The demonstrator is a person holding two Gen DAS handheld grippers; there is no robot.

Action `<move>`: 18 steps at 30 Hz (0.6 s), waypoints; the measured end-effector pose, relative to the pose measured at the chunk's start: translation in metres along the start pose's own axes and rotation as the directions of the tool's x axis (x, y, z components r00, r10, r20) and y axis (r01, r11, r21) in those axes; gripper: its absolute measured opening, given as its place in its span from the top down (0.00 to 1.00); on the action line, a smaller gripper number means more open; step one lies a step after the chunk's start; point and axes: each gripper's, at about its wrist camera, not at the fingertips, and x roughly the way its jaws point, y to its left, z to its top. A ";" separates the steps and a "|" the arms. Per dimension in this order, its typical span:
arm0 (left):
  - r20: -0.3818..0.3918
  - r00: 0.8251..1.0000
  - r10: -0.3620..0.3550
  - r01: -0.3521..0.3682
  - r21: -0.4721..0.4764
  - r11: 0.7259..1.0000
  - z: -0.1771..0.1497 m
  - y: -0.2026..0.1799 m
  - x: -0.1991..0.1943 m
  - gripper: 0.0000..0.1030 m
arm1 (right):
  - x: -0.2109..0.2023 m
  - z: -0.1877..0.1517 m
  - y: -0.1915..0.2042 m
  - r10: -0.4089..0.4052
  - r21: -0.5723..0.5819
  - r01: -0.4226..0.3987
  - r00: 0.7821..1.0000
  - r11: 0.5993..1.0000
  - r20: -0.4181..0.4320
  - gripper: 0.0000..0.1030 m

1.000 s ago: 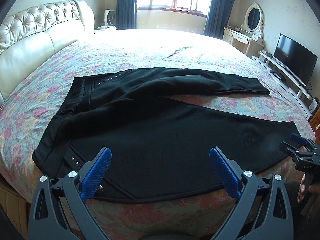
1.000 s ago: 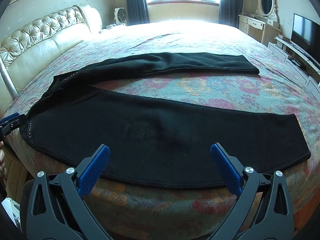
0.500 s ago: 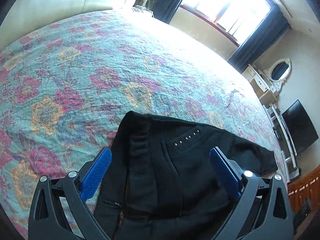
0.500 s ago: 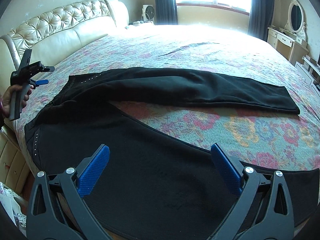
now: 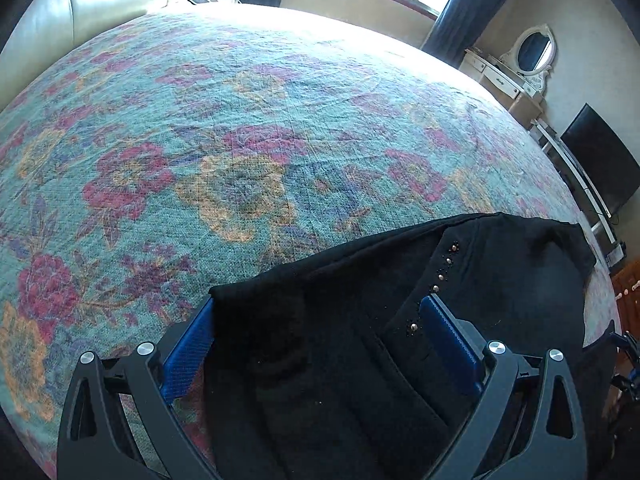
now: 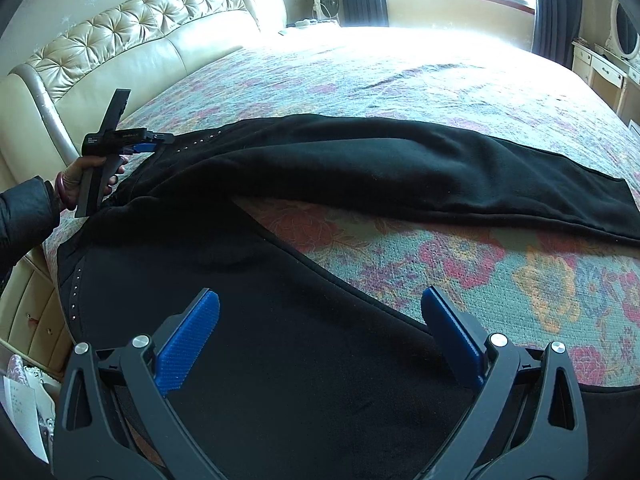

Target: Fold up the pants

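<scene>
Black pants point(image 6: 360, 184) lay spread on the floral bed point(image 5: 240, 140), legs splayed apart, waistband at the left. Your left tongs point(image 5: 320, 344) straddled the far waistband corner, fabric between the pads; whether they gripped it, I could not tell. Right tongs point(image 6: 320, 332) hung released over the near leg. Cloth looked soft, thick, limp (likely to sag): take hold at waistband and hem.
</scene>
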 end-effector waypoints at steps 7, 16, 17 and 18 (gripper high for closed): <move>-0.037 0.999 0.016 -0.014 0.042 0.999 -0.001 0.004 0.005 0.05 | 0.005 0.043 -0.018 0.097 -0.066 -0.097 0.995 0.993 0.001 0.02; 0.075 0.972 -0.222 0.232 -0.154 0.961 -0.006 0.039 -0.017 0.05 | 0.014 0.068 -0.043 0.142 -0.026 -0.142 0.990 0.990 0.016 0.02; 0.072 0.972 -0.223 0.231 -0.150 0.961 -0.005 0.036 -0.015 0.09 | 0.018 0.067 -0.044 0.155 -0.029 -0.154 0.988 0.988 0.010 0.02; 0.051 0.978 -0.202 0.208 -0.137 0.969 -0.004 0.033 -0.011 0.41 | 0.023 0.067 -0.045 0.162 -0.033 -0.162 0.987 0.986 0.001 0.02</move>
